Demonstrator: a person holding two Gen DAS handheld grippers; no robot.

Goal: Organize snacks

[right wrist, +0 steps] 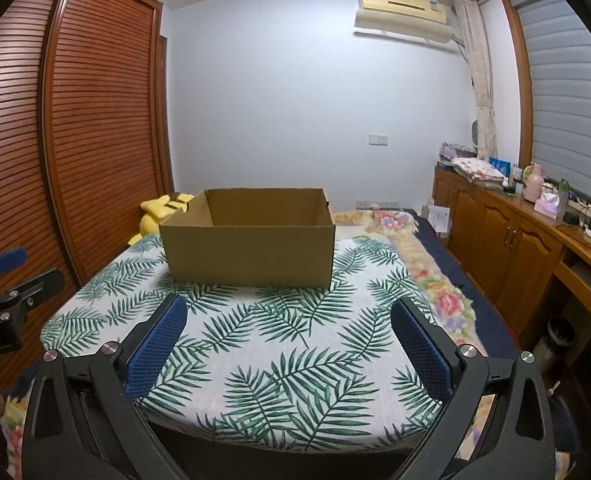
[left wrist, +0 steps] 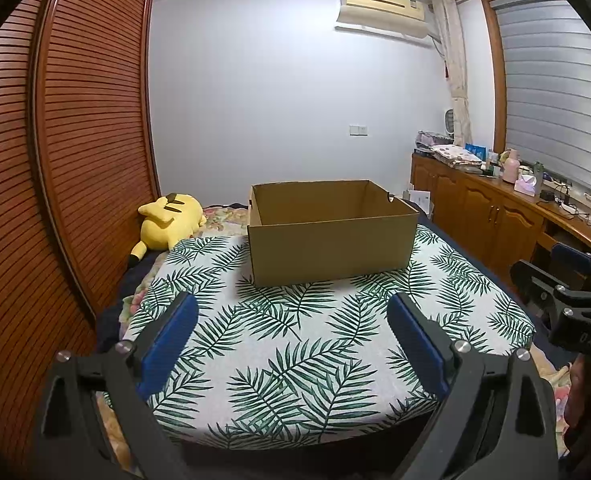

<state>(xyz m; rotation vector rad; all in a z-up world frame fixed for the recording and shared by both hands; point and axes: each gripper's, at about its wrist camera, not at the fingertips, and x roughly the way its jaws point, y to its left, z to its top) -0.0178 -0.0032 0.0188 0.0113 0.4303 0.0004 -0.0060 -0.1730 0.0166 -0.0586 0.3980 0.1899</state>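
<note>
A home bedroom: bed (right wrist: 435,280), louvred wooden wardrobe (left wrist: 87,140), wall air conditioner (left wrist: 383,6), yellow plush toy (left wrist: 167,220).

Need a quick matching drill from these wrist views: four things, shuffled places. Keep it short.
Things:
1. cardboard box
2. yellow plush toy
3. air conditioner
4. pink bottle

Places:
A. high on the back wall
B. on the wooden counter by the window
C. on the leaf-print cloth, open top
D. beside the slatted wardrobe, left of the box

Pairs: 1-C, 2-D, 3-A, 4-B
</note>
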